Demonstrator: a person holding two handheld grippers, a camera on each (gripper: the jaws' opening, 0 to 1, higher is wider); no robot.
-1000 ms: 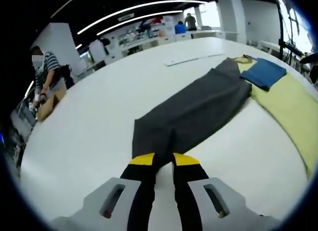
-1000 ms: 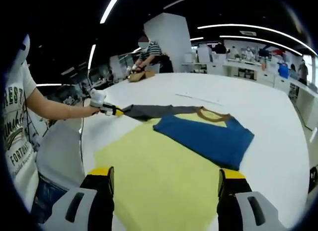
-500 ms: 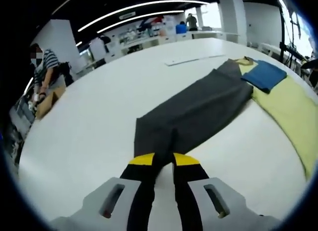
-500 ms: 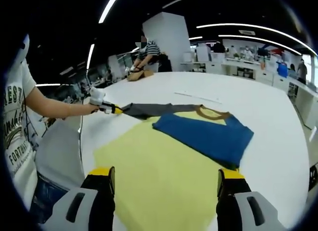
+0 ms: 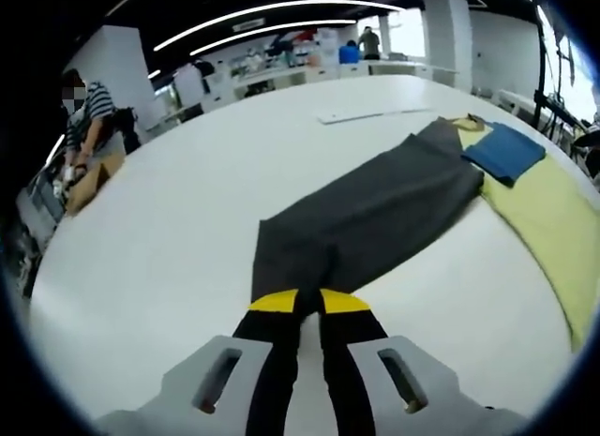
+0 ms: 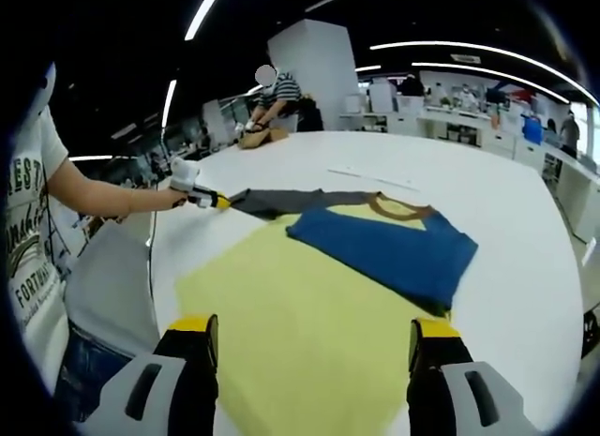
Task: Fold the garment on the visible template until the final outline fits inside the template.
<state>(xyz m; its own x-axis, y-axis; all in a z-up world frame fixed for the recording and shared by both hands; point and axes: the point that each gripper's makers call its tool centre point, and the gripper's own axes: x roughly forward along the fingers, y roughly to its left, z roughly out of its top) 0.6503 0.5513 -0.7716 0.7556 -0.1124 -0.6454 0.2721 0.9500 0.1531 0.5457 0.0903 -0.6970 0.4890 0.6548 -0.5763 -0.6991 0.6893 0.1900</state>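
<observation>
In the left gripper view, the left gripper (image 5: 309, 303) is seen with its yellow-tipped black jaws pinched together on the near edge of the dark grey fabric sleeve (image 5: 375, 216), which is stretched out flat across the round white table (image 5: 178, 230). At the far end of that sleeve, the folded blue body of the garment (image 5: 504, 151) is laid on the pale yellow cloth template (image 5: 548, 211), with a tan collar band just beside it.

Over in the right gripper view, the right gripper (image 6: 305, 338) is held above the near part of the yellow template (image 6: 300, 323), its jaws spread wide apart with nothing between them. The blue body (image 6: 384, 253) is resting on the far half of the template, tan collar (image 6: 398, 209) at its far edge, and the grey sleeve (image 6: 277, 202) is drawn out to the left, off the template, where the left gripper (image 6: 214, 201) is clamped on its end in a person's hand.

A long white strip (image 5: 370, 112) is lying farther back on the table. A person in a striped shirt (image 6: 272, 97) is bent over a table behind.
</observation>
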